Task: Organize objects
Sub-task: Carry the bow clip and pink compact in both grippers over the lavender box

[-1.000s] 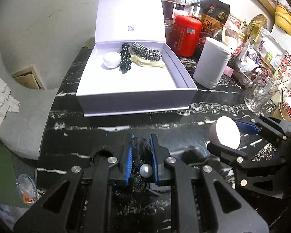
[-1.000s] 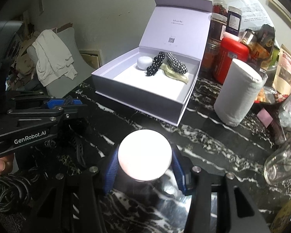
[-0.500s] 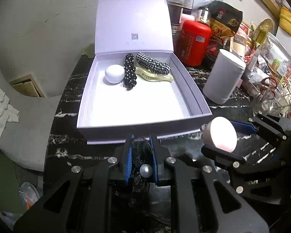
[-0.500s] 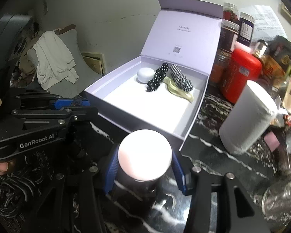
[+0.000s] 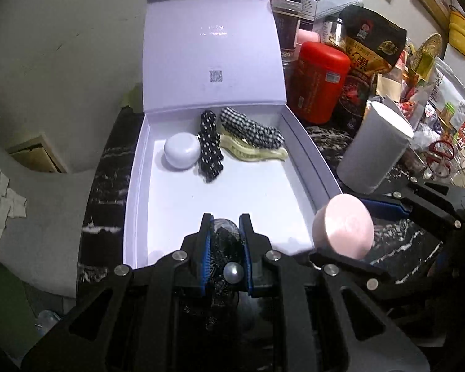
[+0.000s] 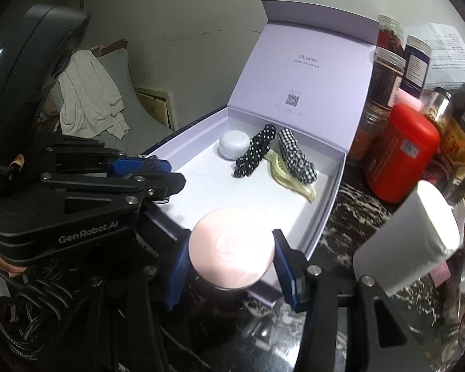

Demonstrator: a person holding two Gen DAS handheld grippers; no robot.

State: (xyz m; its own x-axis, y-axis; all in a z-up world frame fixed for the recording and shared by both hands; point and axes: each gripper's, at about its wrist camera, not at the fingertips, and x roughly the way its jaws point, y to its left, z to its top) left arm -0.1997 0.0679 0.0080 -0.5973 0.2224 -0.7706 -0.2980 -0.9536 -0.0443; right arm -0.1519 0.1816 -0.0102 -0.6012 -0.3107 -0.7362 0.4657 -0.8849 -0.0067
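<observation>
Both claws loaded, hanging at the near edge of the open box.

Left wrist view: left claw pinches a black lacy hair accessory with a pearl bead, fingertips over the near wall of the lilac box. Box lid stands upright. At the far end of the box lie a white round case, a polka-dot scrunchie, a checked scrunchie and a pale yellow hair claw clip under the checked one. Right claw sits just right of the box's near right corner, pinching a pink round jar. A paper roll and a red canister stand right of the box on the dark marble surface.
Right wrist view: right claw grips the pink round jar by its sides, over the near corner of the box. Left claw sits left, over the box's left wall.
</observation>
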